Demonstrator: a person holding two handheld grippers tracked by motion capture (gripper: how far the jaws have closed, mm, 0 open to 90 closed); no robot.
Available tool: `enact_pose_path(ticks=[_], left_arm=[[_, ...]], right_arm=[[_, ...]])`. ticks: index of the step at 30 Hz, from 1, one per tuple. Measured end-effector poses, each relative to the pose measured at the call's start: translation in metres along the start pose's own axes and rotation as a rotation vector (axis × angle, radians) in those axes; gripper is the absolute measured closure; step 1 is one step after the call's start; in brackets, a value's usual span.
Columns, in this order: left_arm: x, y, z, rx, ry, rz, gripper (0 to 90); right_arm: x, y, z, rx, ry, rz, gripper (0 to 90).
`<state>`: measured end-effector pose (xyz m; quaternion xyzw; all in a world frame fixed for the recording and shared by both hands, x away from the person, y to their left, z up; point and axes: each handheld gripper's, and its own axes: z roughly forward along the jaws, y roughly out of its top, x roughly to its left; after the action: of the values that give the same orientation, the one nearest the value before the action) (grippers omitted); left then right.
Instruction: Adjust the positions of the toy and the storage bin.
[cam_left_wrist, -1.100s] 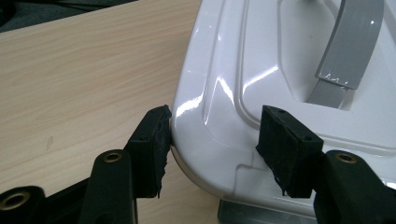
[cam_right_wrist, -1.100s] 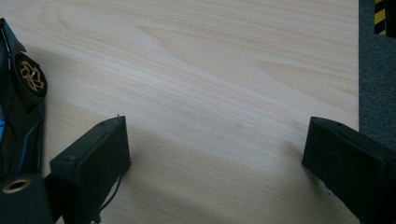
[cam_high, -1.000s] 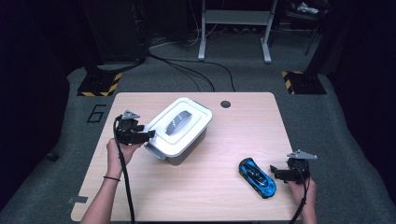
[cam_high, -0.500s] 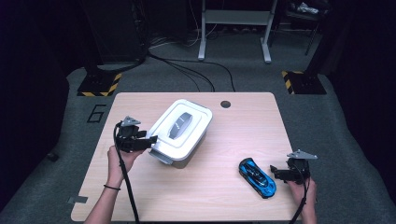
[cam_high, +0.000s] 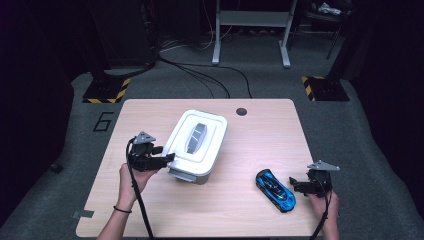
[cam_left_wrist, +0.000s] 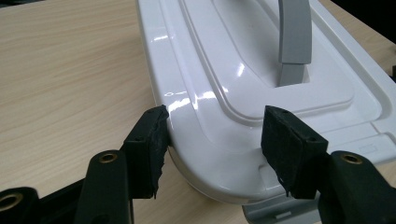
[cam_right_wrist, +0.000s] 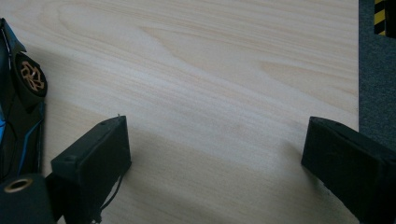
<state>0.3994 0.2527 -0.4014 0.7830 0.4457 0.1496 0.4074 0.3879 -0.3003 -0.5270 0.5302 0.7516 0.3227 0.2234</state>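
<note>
Left gripper (cam_high: 167, 158) clamps the box (cam_high: 196, 145) lid's near corner, centre-left of the high view, likely to pry or steady it. Right gripper (cam_high: 294, 183) idles open beside the car (cam_high: 275, 190), lower right.

This looks like a lab or recording studio. A light wooden table (cam_high: 260, 135) stands on grey carpet (cam_high: 350, 125), with black-and-yellow hazard-taped stand bases (cam_high: 106, 91) and cables (cam_high: 200, 75) across the dark upper frame.
</note>
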Motion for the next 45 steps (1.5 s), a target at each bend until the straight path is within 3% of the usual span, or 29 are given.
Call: enact_pose_path(ticks=[2, 6, 11, 13, 15, 19, 21, 22, 26, 36, 45], left_arm=[[-0.001, -0.001, -0.002, 0.003, -0.008, 0.005, 39.4], [-0.003, -0.008, -0.010, 0.005, -0.014, 0.053, 30.7], [-0.009, -0.014, -0.010, 0.050, -0.035, 0.115, 23.7], [-0.013, -0.016, -0.006, 0.078, -0.028, 0.150, 17.5], [-0.017, -0.019, -0.003, 0.074, -0.002, 0.168, 15.5], [-0.023, -0.021, 0.000, 0.061, -0.003, 0.164, 16.7], [-0.028, -0.023, 0.002, 0.050, 0.001, 0.146, 17.0], [-0.031, -0.023, 0.003, 0.040, 0.006, 0.118, 18.0], [-0.043, -0.023, 0.010, 0.027, 0.000, 0.106, 18.6], [-0.070, -0.017, 0.029, 0.012, -0.034, 0.156, 20.1], [-0.085, -0.014, 0.038, 0.001, -0.075, 0.168, 20.3]], right_arm=[[0.000, 0.000, 0.000, 0.000, 0.000, 0.000, 6.9], [0.000, 0.000, 0.000, 0.000, 0.000, 0.000, 6.9], [0.000, 0.000, 0.000, 0.000, 0.000, 0.000, 6.9], [0.000, 0.000, 0.000, 0.000, 0.000, 0.000, 6.9], [0.000, 0.000, 0.000, 0.000, 0.000, 0.000, 6.9], [0.000, 0.000, 0.000, 0.000, 0.000, -0.001, 6.9], [0.000, 0.000, 0.000, 0.000, -0.001, -0.001, 7.0], [0.000, 0.000, 0.000, 0.000, -0.001, -0.001, 7.0], [0.000, 0.000, 0.000, 0.000, 0.000, -0.001, 7.1], [0.000, 0.000, 0.000, -0.001, 0.001, 0.000, 7.3], [0.000, 0.000, 0.000, -0.001, 0.002, 0.004, 7.3]])
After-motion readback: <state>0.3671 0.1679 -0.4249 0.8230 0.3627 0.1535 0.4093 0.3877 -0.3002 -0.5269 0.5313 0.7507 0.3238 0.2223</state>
